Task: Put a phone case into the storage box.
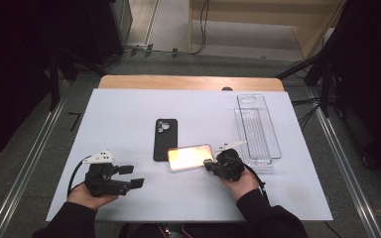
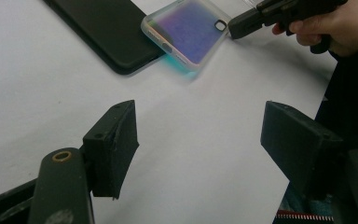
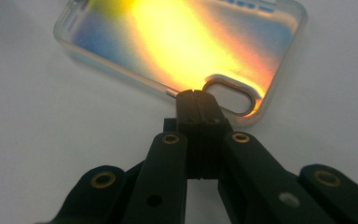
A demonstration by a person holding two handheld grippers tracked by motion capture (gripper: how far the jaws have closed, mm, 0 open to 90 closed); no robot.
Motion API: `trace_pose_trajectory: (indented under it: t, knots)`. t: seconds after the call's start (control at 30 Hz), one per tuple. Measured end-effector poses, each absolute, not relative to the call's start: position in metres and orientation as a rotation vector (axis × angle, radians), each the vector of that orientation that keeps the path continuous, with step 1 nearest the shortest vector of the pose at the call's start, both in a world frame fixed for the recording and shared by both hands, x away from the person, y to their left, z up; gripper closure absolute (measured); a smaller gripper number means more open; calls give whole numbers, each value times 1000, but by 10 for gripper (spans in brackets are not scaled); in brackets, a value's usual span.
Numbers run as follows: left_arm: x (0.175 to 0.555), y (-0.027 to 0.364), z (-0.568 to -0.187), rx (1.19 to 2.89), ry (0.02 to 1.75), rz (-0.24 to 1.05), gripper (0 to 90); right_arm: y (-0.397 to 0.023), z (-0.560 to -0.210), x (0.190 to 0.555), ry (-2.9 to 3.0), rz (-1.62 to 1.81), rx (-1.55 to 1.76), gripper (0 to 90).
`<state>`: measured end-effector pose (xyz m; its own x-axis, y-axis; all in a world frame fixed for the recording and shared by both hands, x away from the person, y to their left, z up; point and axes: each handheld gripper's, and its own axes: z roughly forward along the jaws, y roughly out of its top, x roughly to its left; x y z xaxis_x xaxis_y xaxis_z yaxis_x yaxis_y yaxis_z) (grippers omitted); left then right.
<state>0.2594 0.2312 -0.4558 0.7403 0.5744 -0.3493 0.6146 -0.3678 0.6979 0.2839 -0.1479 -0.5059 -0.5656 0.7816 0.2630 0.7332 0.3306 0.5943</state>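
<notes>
- Risk of a skid first: found the shiny case (image 1: 191,157) lying flat on the counter (image 1: 119,119), just beside the black case (image 1: 165,139), one corner touching or very nearly touching it.
- Saw the right gripper (image 1: 208,162) with its jaws pressed together, nothing between them, tips down at the shiny case's rim by the camera cutout.
- Judged that a push from closed jaws could have sent the shiny case sliding on the smooth white surface instead of lifting it, and shoved it into or over the black case.
- Feared a poke through the camera cutout too: could have hooked the thin rim, flipped the case or bent its soft edge.
- Reckoned a grip impossible as things stood; would have needed the jaws parted and one slid under the rim, with a fair chance of pinching only the lip and dropping it.
- Noted the left gripper (image 1: 131,176) low at the near left of the counter, well apart from both cases, jaws standing open and empty; gave no bracing, so nothing stopped a slide.
- Marked the clear tray (image 1: 241,124) close on the right hand's far side; a quick swing of the wrist or trailing cable could have knocked it toward the counter's edge.
- Could not tell whether the tips pressed on the rim or merely met it.
</notes>
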Motion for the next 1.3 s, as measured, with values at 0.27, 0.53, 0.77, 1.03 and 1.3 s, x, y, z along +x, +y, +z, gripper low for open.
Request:
trace_pose_trajectory:
  t: [0.27, 0.53, 0.77, 1.03, 1.3]
  knots:
    - [259, 231, -456, 2062, 897, -57, 276, -149, -506, 294, 2441, 1038, 1466, 877]
    - [260, 231, -456, 2061, 898, -58, 276, -146, -506, 307, 2391, 1030, 1495, 877]
    - [260, 232, -456, 2063, 896, -57, 276, -144, -506, 322, 2357, 1026, 1514, 877]
    - [260, 231, -456, 2061, 897, -59, 277, -142, -506, 333, 2329, 1029, 1550, 877]
    - [260, 232, -456, 2060, 897, -59, 276, -139, -506, 342, 2321, 1024, 1558, 877]
